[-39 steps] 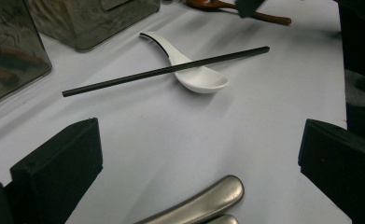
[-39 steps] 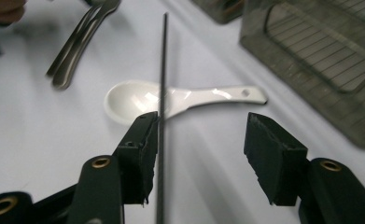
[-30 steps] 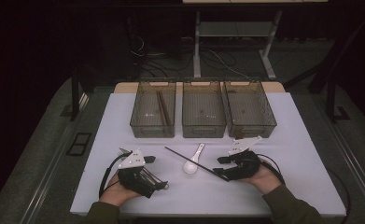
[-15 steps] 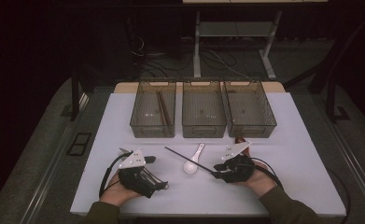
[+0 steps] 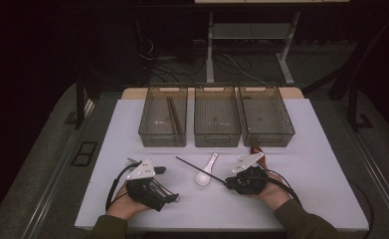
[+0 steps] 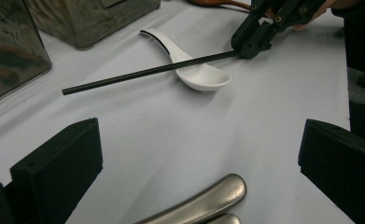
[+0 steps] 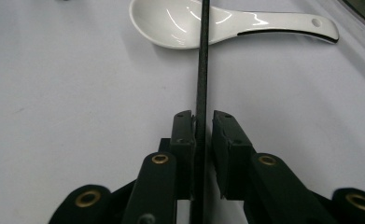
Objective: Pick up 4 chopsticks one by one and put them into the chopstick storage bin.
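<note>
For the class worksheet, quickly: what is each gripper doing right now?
Left gripper: open, holding nothing.
Right gripper: jaws have just been closing on the black chopstick; a slight gap shows on one side.

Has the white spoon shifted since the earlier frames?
No. The white spoon lies at the same spot below the middle bin, under the black chopstick.

Bare worktop [image 5: 326, 194] lies open right of the right tool [image 5: 230, 183]. White spoon [image 5: 205, 173] and black chopstick [image 5: 199, 171] block the middle. Three bins [image 5: 217, 142] wall off the back.
</note>
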